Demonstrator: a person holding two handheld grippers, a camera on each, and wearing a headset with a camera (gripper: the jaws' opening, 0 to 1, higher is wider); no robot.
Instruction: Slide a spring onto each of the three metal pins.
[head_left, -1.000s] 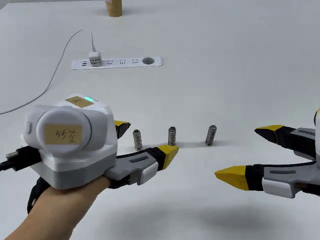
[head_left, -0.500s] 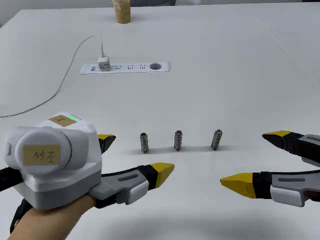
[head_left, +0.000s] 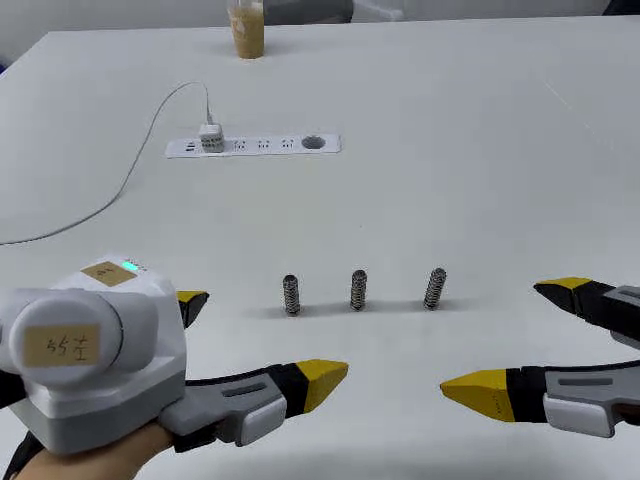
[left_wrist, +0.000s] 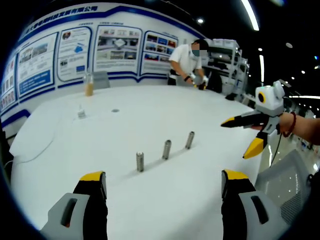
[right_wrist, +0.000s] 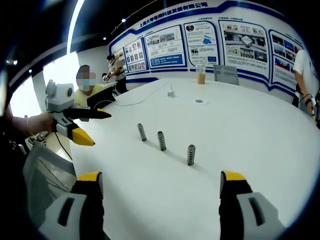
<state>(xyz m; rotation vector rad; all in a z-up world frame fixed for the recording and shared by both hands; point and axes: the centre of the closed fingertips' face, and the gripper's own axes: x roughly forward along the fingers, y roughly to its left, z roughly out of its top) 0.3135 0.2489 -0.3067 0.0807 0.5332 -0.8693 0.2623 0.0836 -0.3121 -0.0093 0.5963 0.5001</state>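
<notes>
Three small metal springs stand upright in a row on the white table: left (head_left: 291, 295), middle (head_left: 358, 290) and right (head_left: 435, 288). Each seems to sit around a pin, with a pin top showing in the left gripper view (left_wrist: 140, 161). My left gripper (head_left: 258, 337) is open, nearer to me than the row and to its left, holding nothing. My right gripper (head_left: 503, 337) is open too, off to the right of the row and apart from it. In the right gripper view the springs (right_wrist: 161, 140) stand ahead of the open jaws.
A white power strip (head_left: 253, 145) with a plugged-in charger and a cable lies farther back on the table. A cup (head_left: 246, 28) stands at the far edge. A seated person (right_wrist: 85, 82) and a standing person (left_wrist: 192, 60) are beside the table.
The left gripper has drawn back toward me, away from the springs. The right gripper has eased back slightly. The head camera has tilted, showing more of the far table. The springs stay put.
</notes>
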